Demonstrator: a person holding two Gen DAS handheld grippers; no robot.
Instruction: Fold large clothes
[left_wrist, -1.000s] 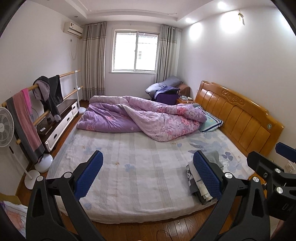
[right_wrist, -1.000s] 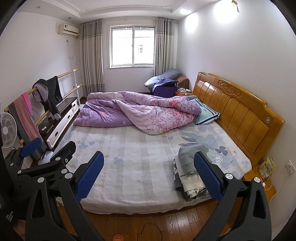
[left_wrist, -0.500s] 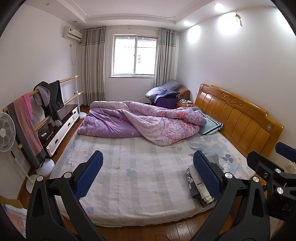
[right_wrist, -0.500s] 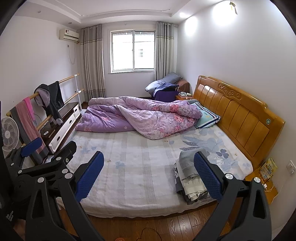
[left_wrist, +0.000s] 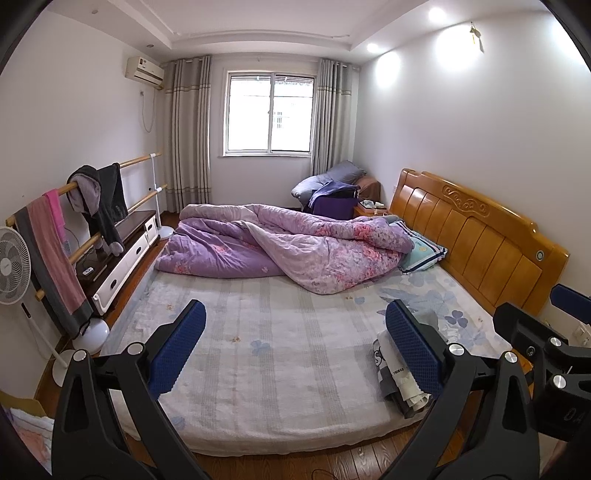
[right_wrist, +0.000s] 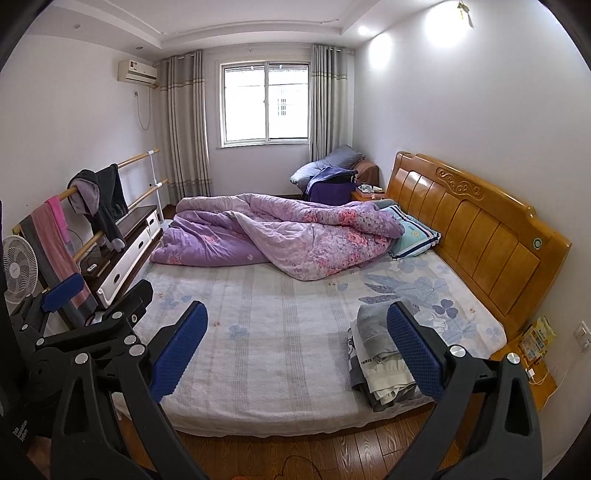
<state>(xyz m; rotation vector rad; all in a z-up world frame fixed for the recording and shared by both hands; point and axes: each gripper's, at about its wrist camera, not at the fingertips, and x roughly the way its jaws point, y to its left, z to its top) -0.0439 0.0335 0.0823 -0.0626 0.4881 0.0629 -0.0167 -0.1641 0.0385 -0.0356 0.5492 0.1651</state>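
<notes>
A stack of folded clothes (right_wrist: 378, 354), grey and white, lies on the near right corner of the bed (right_wrist: 266, 332); in the left wrist view the stack of folded clothes (left_wrist: 393, 373) is partly hidden by a blue pad. My left gripper (left_wrist: 295, 347) is open and empty, held above the floor in front of the bed (left_wrist: 266, 350). My right gripper (right_wrist: 297, 347) is likewise open and holds nothing. Each gripper shows at the edge of the other's view. Neither touches any cloth.
A crumpled purple quilt (right_wrist: 280, 236) covers the far half of the bed beside a pillow (right_wrist: 413, 236) and the wooden headboard (right_wrist: 476, 236). On the left stand a rack with hanging clothes (left_wrist: 99, 206), a fan (left_wrist: 13, 269) and a low cabinet (left_wrist: 125, 254). Wooden floor lies below.
Both grippers have drawn back and tilted upward from the bed, so more ceiling and floor show. Their jaws stayed open and empty.
</notes>
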